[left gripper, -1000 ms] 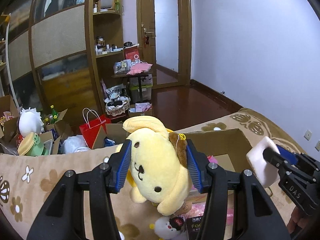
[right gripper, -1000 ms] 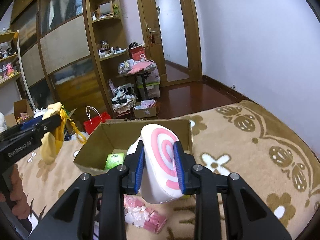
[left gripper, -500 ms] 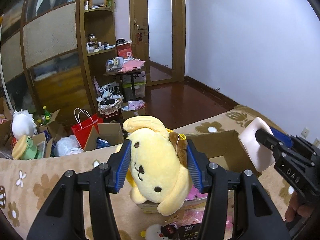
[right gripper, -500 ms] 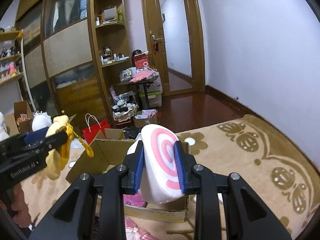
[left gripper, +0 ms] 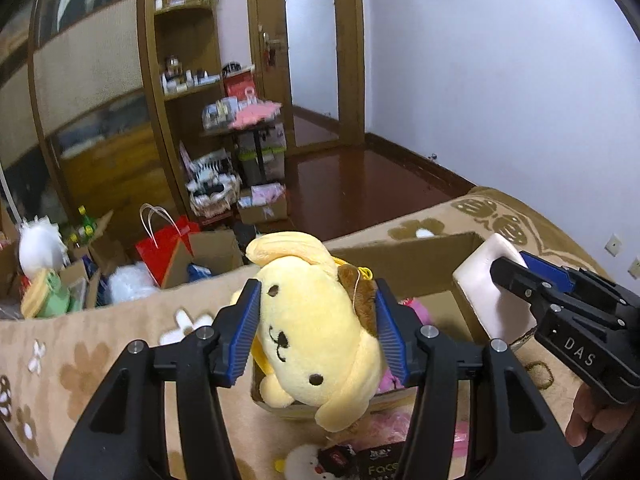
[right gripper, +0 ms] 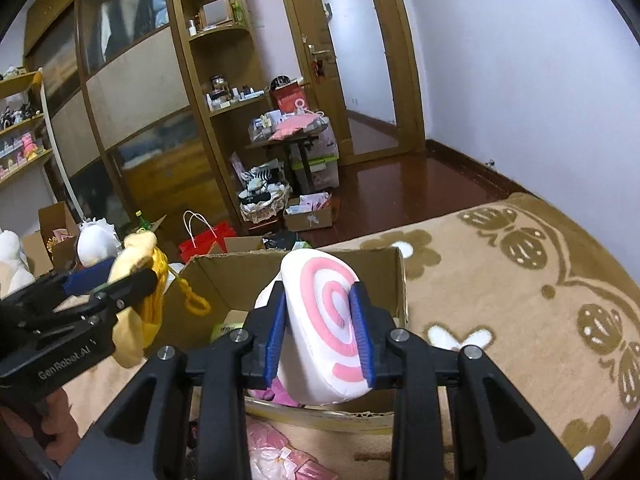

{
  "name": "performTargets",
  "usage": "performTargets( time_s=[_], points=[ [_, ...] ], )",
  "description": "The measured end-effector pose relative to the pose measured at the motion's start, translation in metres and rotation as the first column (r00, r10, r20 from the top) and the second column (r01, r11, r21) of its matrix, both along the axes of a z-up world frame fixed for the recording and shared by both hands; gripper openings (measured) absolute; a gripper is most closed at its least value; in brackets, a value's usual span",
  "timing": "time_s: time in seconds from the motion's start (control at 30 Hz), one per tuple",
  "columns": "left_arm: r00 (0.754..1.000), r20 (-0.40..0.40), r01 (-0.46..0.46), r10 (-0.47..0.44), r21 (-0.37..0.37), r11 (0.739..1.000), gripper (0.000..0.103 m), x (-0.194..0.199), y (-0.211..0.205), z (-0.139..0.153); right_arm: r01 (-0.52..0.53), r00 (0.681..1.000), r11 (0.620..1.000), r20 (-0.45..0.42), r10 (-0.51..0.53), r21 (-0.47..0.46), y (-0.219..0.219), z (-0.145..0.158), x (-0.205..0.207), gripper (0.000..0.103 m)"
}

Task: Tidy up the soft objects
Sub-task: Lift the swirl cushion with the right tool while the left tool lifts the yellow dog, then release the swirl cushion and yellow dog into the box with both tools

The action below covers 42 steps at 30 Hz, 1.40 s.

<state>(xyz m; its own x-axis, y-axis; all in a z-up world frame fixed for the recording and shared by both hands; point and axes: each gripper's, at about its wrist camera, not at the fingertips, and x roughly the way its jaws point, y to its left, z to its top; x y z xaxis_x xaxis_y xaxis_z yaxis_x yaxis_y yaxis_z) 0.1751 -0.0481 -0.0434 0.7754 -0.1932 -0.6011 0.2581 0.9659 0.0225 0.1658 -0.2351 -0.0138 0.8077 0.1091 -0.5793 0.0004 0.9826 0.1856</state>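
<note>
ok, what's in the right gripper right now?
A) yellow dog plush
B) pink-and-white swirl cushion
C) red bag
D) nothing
B: the right gripper has its jaws on either side of the swirl cushion, held over the open box; the yellow plush is in the left gripper.

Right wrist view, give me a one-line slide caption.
Right tool grips a pink-swirl white plush above an open cardboard box on a floral blanket.
</note>
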Motion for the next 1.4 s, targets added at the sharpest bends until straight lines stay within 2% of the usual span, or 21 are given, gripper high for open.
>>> performTargets(
  time_s=[0.07,0.33,0.57,0.67,0.87,0.97,1.03,1.1,1.3,1.4],
  points=[
    [1.000,-0.013,-0.003,0.003,-0.009,1.000,0.059,0.002,0.002,-0.003,0.003,1.000,1.000,-0.004,-0.003,-0.002,0.000,-0.001,0.001,0.034],
    [0.998,-0.060,0.001,-0.003,-0.030,1.000,0.060,0.005,0.002,-0.012,0.017,1.000,1.000,-0.015,-0.017,0.003,-0.002,-0.005,0.000,0.038],
    [0.996,-0.085,-0.007,0.004,-0.034,0.999,0.067,0.009,0.005,-0.018,0.030,0.999,0.999,-0.023,-0.030,0.015,-0.005,-0.009,0.000,0.040],
    [0.996,-0.090,-0.012,0.009,-0.033,0.999,0.071,0.010,0.006,-0.019,0.030,0.999,0.999,-0.022,-0.030,0.021,-0.006,-0.008,0.000,0.041],
    [0.996,-0.091,-0.020,0.017,-0.031,0.999,0.072,0.011,0.006,-0.019,0.024,1.000,1.000,-0.008,-0.024,0.019,-0.005,-0.006,-0.003,0.043],
    [0.996,-0.092,-0.020,0.018,-0.025,0.999,0.073,0.011,0.006,-0.019,0.026,1.000,0.999,-0.003,-0.026,0.021,-0.006,-0.004,-0.003,0.051],
    [0.996,-0.092,-0.021,0.019,-0.016,1.000,0.074,0.009,0.006,-0.019,0.028,1.000,0.999,-0.002,-0.028,0.024,-0.007,-0.002,-0.004,0.053],
    [0.996,-0.093,-0.017,0.016,-0.002,1.000,0.079,0.007,0.007,-0.019,0.029,1.000,0.999,-0.009,-0.029,0.023,-0.007,0.000,-0.005,0.064],
    [0.994,-0.111,-0.026,0.026,0.005,1.000,0.084,-0.007,0.013,-0.013,0.004,1.000,1.000,-0.013,-0.003,0.018,-0.007,0.014,-0.017,0.080],
    [0.992,-0.128,-0.021,0.018,-0.018,1.000,0.094,-0.017,0.019,-0.007,-0.002,1.000,1.000,-0.020,0.002,0.026,-0.005,0.020,-0.024,0.095]
  ],
)
